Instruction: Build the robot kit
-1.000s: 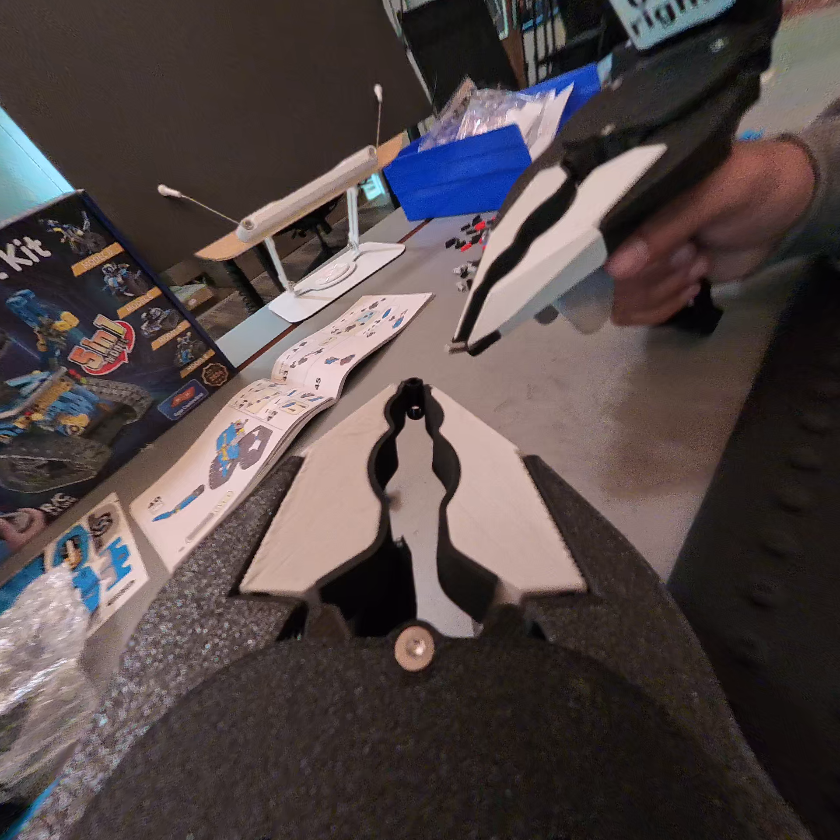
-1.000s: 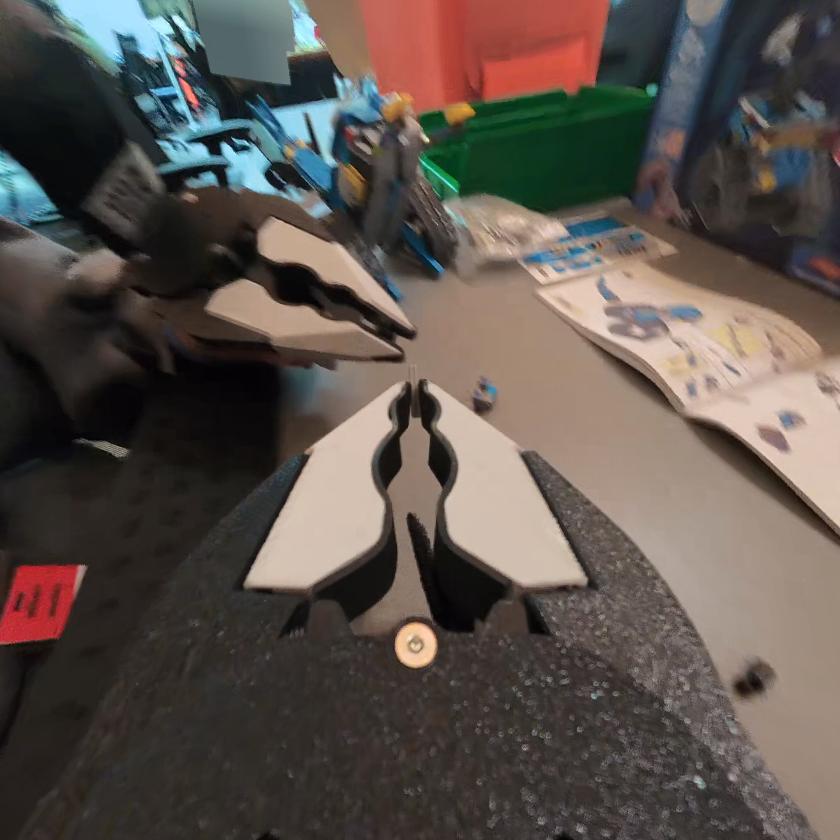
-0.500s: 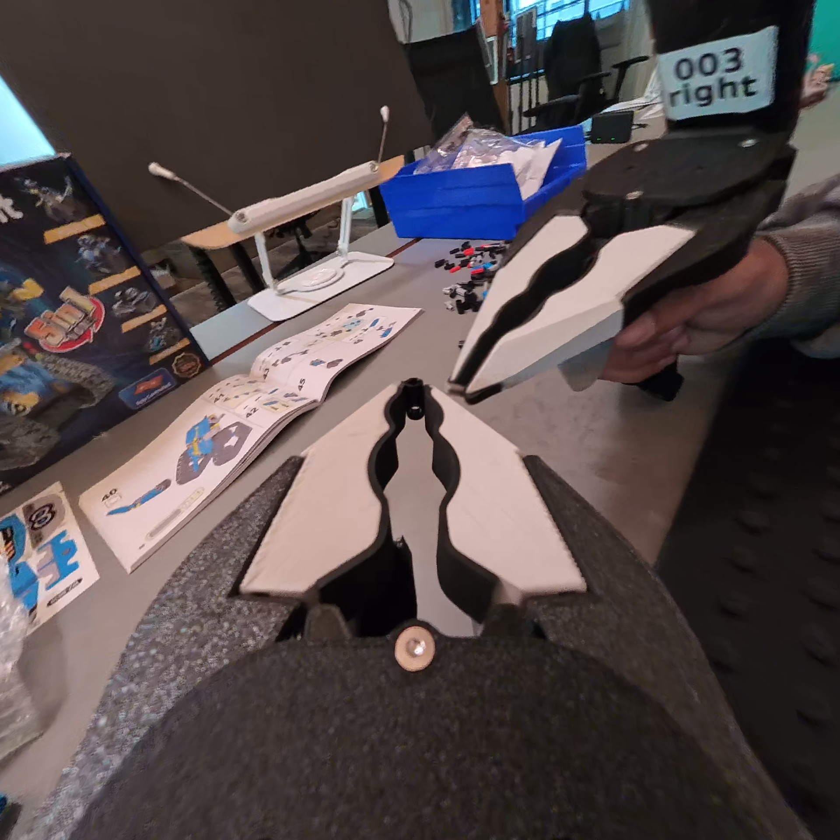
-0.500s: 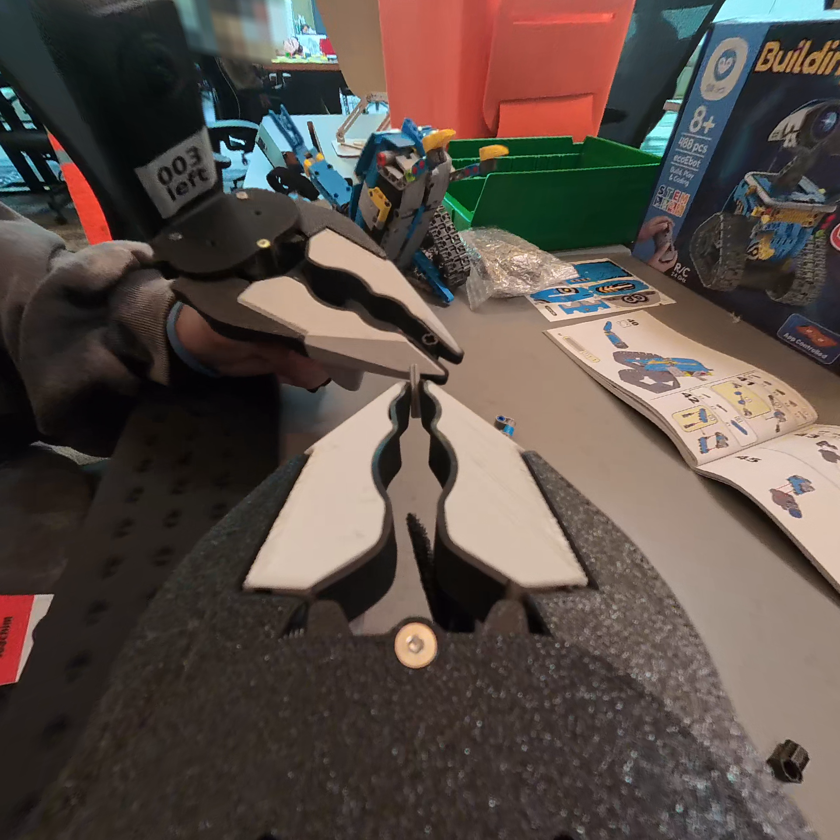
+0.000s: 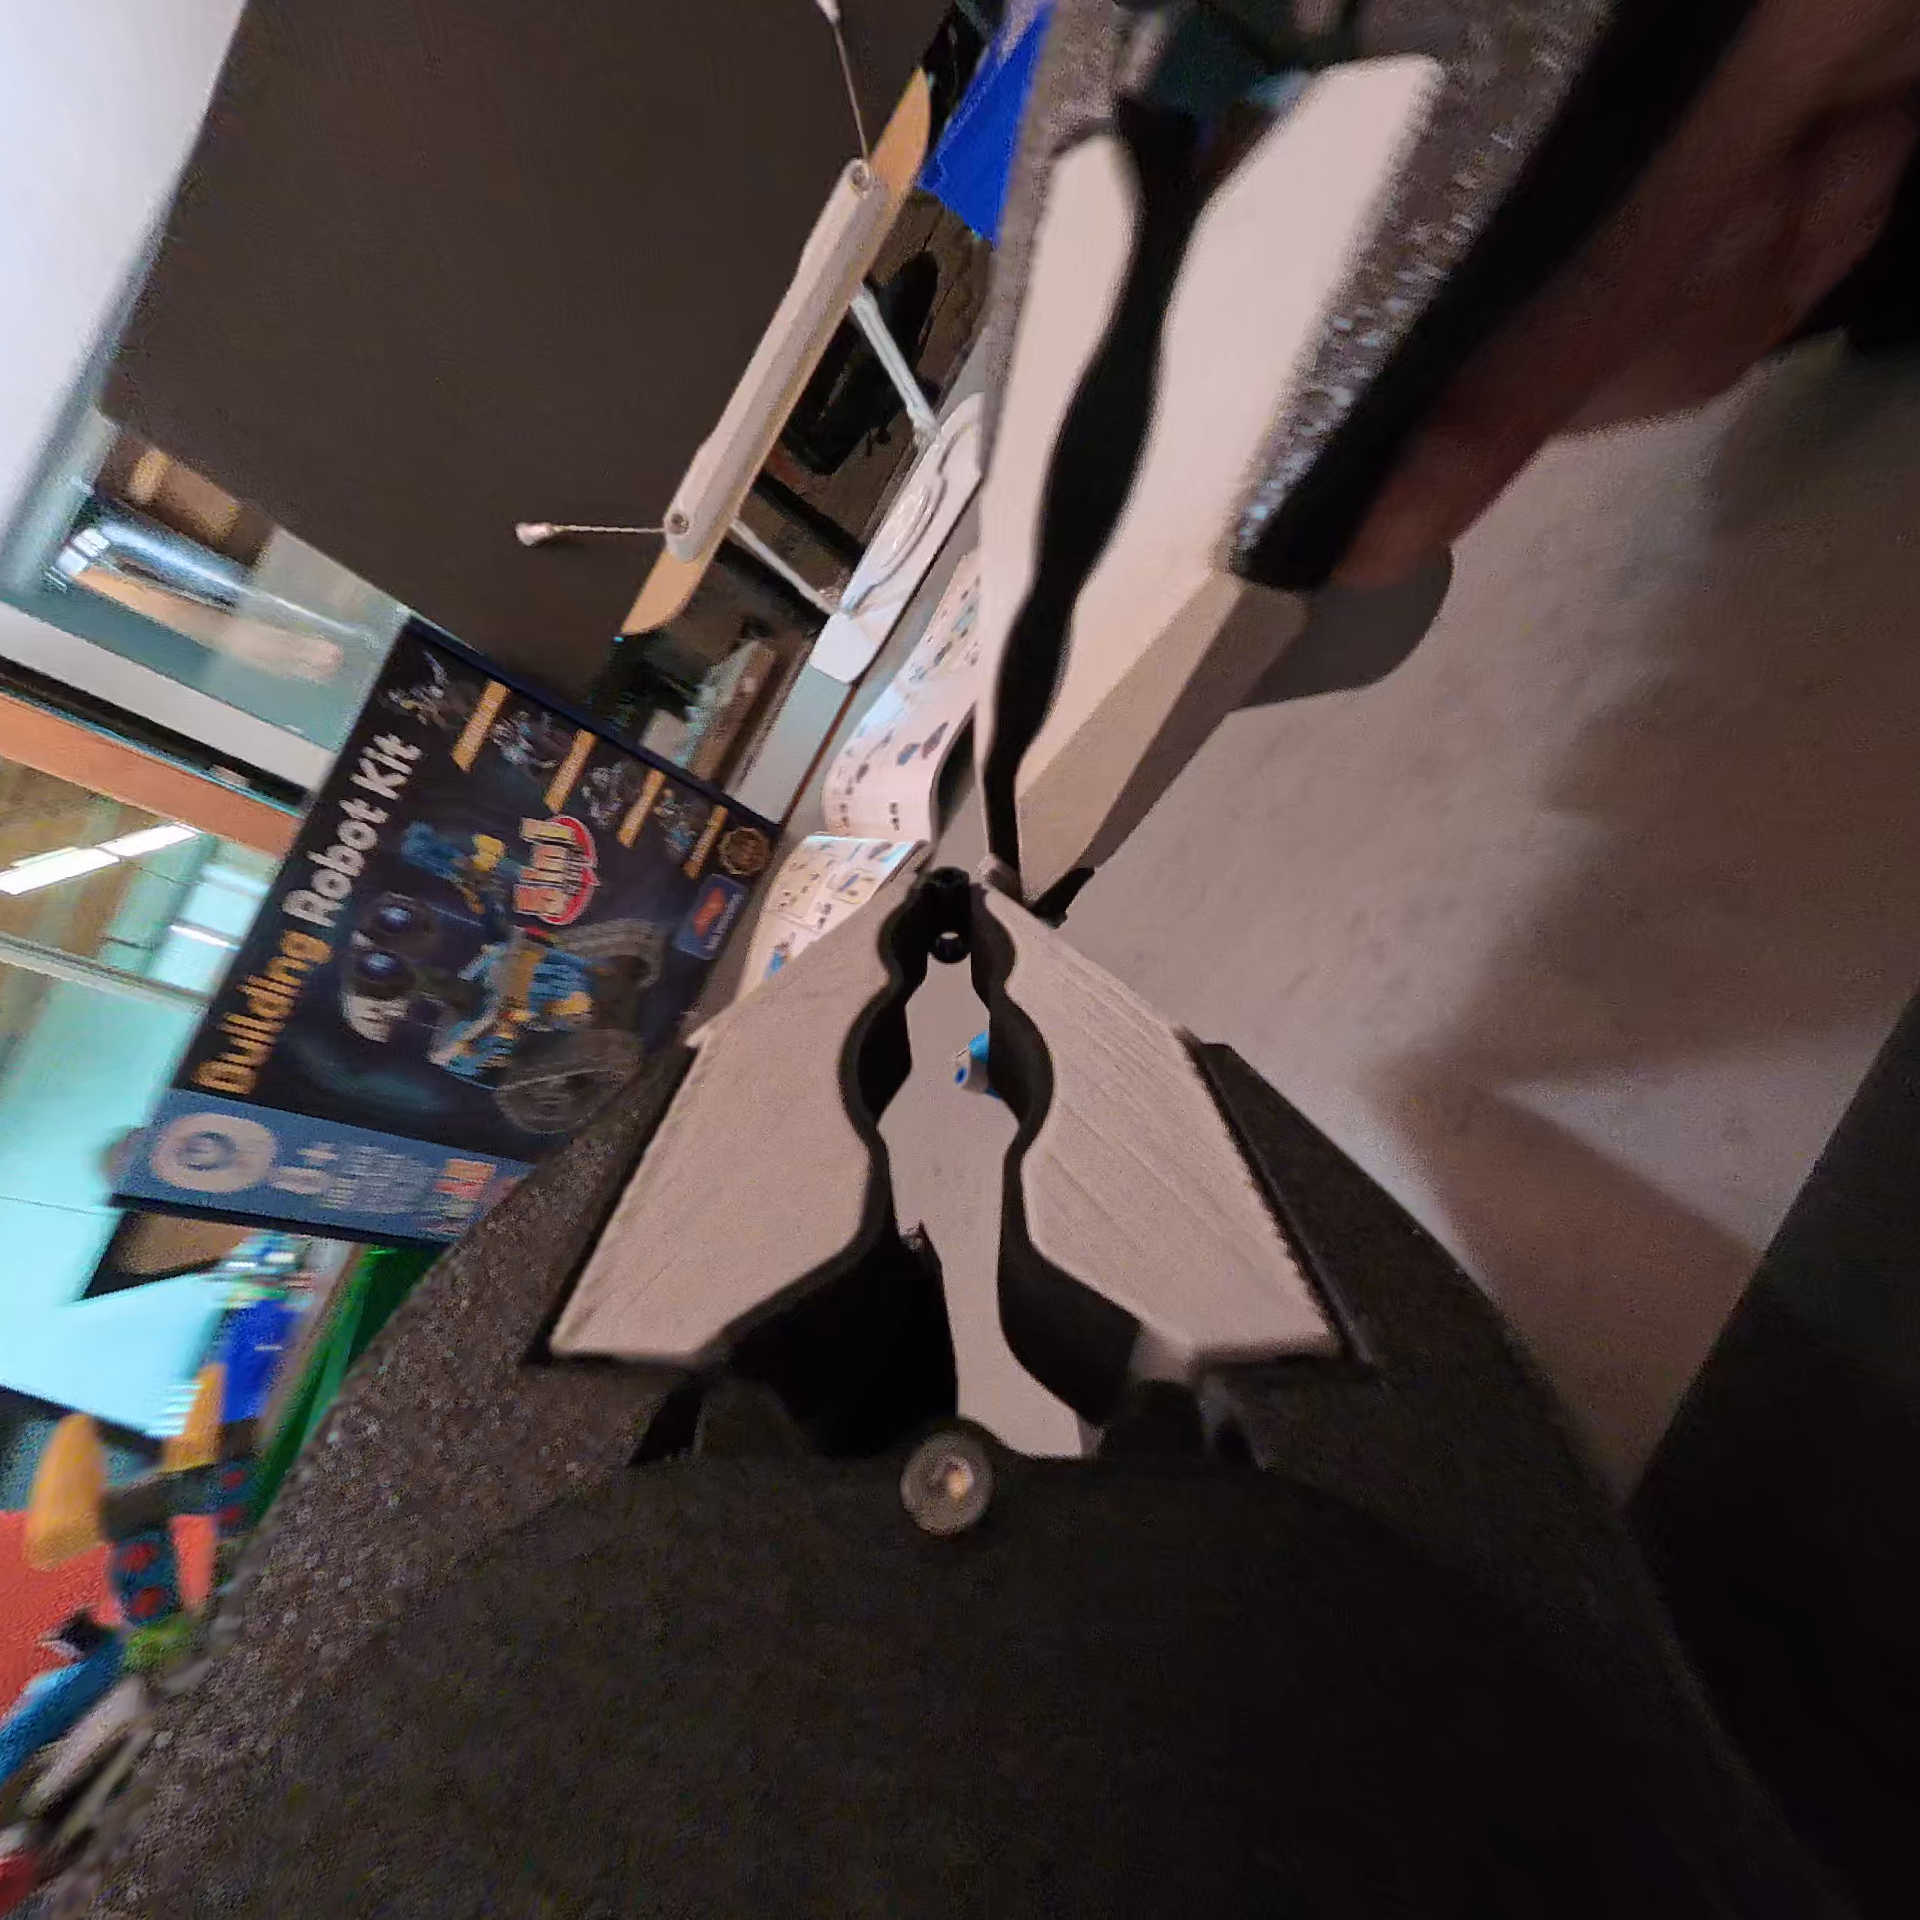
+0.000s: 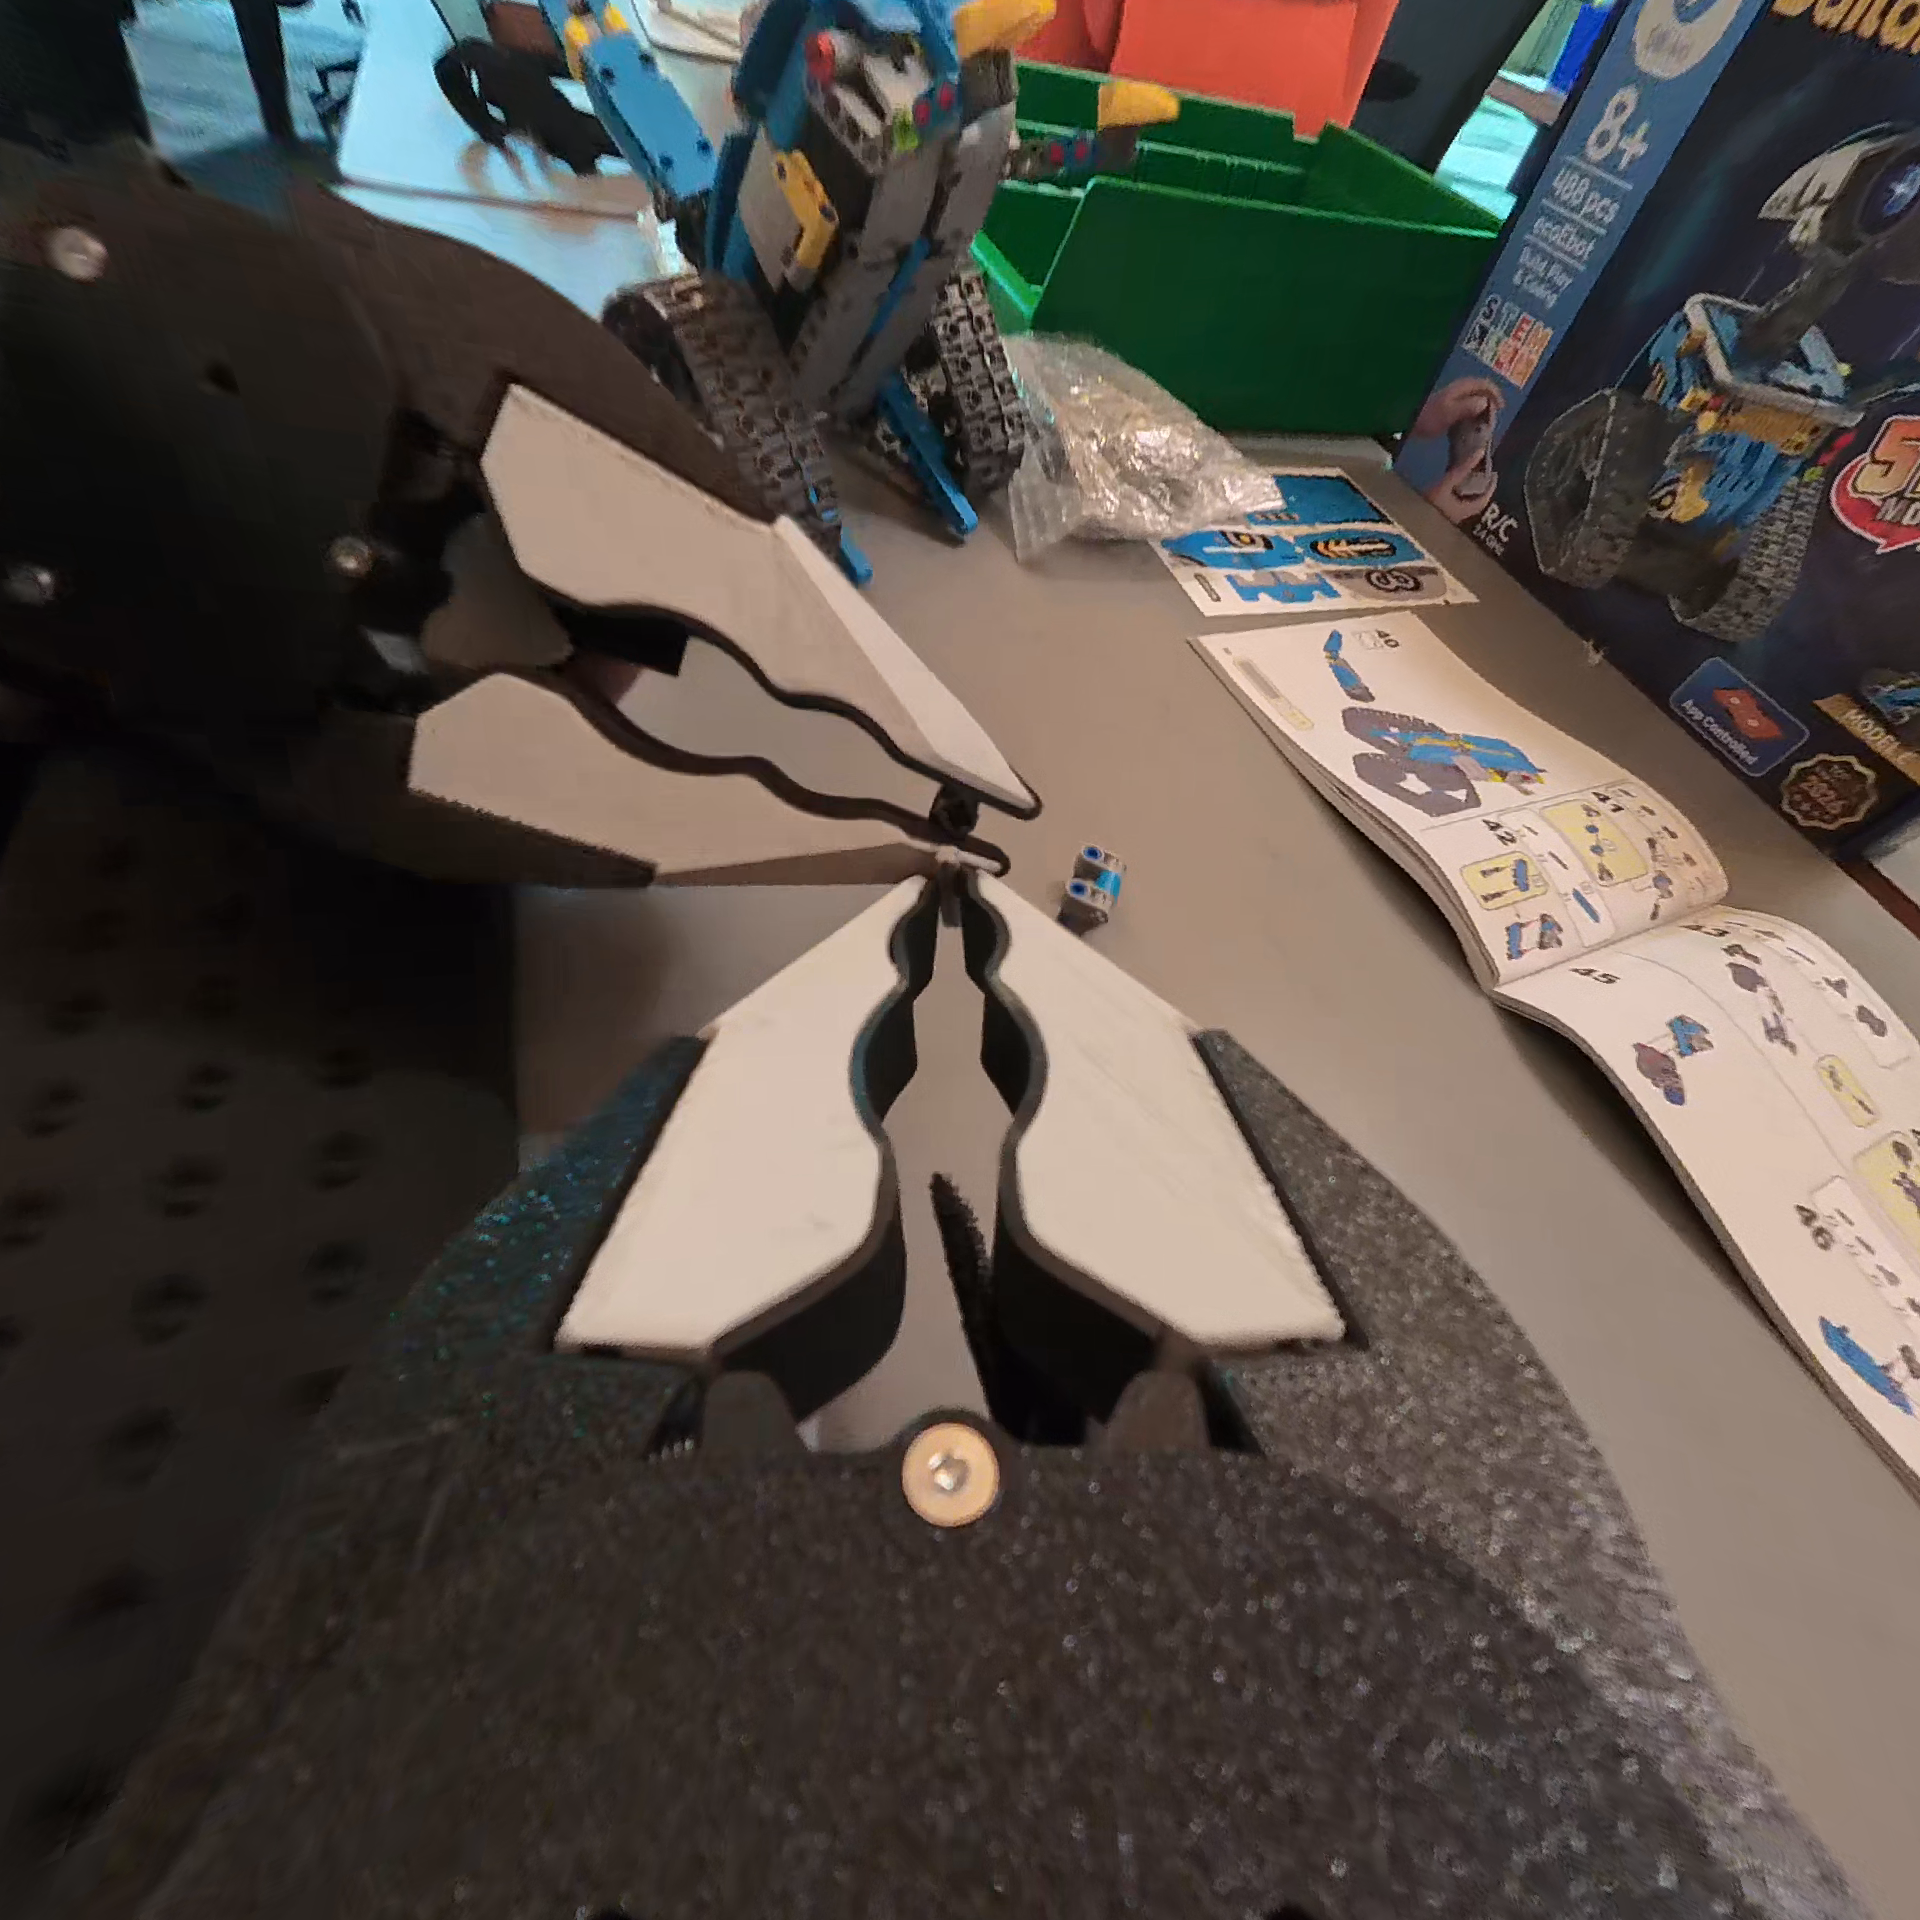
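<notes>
1. Grey table (image 6: 1195,790) in an office-like room; a dark perforated mat (image 6: 208,1143) covers its near-left part, and a dark panel stands behind in the left wrist view.
2. Left gripper (image 6: 977,831) comes in from the left, tips closed on a small black connector piece (image 6: 951,808); in its own view that piece (image 5: 943,914) sits right at the fingertips.
3. Right gripper (image 6: 951,894) has its fingers nearly together, pinching a thin pale pin (image 6: 948,883) that sticks out of the tips.
4. The two tips meet nose to nose above the table, the pin touching or just short of the black piece; cannot tell if it is seated. Judgement: held so as to line the pin up with the hole.
5. A small blue-and-grey block (image 6: 1091,883) lies loose on the table just beyond the tips.
6. The instruction booklet (image 6: 1558,883) lies open to the right, probably for reference; a sticker sheet (image 6: 1309,561) and a clear plastic bag (image 6: 1122,457) are behind it.
7. A half-built tracked robot model (image 6: 831,260) stands ahead, beside a green bin (image 6: 1247,260).
8. The kit box (image 6: 1714,364) stands upright at right with printed lettering, logos and artwork; wording not transcribed.
9. White desk lamp (image 5: 790,343) visible far back.
</notes>
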{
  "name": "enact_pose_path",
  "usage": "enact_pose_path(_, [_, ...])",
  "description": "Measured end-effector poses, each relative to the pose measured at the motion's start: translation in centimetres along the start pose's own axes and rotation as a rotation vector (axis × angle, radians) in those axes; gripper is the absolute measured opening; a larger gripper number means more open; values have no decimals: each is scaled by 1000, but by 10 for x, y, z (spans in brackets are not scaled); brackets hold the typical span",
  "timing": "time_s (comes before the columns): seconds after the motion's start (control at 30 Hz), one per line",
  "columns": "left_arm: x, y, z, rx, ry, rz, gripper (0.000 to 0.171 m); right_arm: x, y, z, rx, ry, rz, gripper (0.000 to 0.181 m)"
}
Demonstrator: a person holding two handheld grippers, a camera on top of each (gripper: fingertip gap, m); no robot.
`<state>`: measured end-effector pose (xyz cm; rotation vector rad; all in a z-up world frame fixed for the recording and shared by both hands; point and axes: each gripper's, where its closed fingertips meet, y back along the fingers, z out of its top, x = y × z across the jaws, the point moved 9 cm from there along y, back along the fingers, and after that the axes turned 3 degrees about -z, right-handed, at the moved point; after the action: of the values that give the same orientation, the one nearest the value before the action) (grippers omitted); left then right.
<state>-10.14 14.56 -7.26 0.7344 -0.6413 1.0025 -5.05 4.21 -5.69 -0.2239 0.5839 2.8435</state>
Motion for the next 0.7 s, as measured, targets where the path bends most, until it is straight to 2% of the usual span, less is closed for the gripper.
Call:
enact_pose_path(0.2, [-15,-4,1,64,-247,77,4,4,-3,-6,53,111,-38,3])
enact_pose_path(0.33, [-25,-6,0,101,-409,114,3,9,-4,-11,68,256,-83,3])
enact_pose_path(0.53, [-29,-6,1,109,-525,169,4,4,-3,-11,61,132,-28,3])
enact_pose_path(0.6, [-28,-5,2,96,-505,169,4,1,-2,-11,57,89,9,3])
enact_pose_path(0.7, [-11,0,6,-1,-223,93,4,-4,3,-7,6,31,33,3])
